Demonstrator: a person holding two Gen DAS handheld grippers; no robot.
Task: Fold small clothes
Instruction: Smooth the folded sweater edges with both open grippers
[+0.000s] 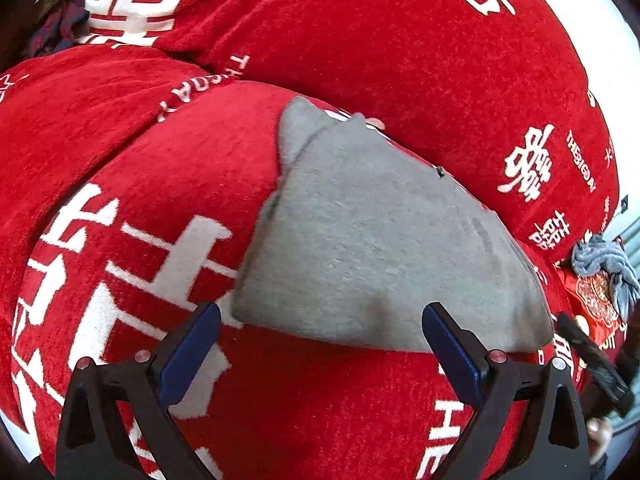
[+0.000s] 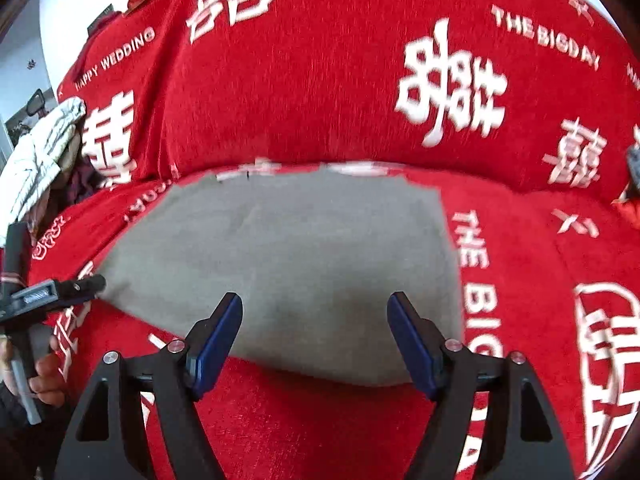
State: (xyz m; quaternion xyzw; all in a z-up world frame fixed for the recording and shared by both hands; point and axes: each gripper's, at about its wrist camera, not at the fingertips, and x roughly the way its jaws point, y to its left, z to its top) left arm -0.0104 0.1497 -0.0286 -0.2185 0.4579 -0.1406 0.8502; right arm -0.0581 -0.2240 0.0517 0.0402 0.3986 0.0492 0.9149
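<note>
Both claws stand released with nothing between their blue pads: the left claw (image 1: 320, 320) hangs over the near edge of the folded grey garment (image 1: 376, 248), the right claw (image 2: 316, 314) over its near middle. That garment lies flat on the red sofa cover (image 2: 320, 88), in front of the backrest.

In the right wrist view the red cover (image 2: 320, 92) and the far edge of the grey garment (image 2: 280, 248) are smeared by motion, so the white lettering along that edge cannot be read. At the left edge a hand (image 2: 44, 376) is cut off by the frame. In the left wrist view a crumpled grey-blue cloth (image 1: 604, 268) at the right edge is too distorted to identify, and dark fabric (image 1: 60, 28) in the upper left is indistinct.
</note>
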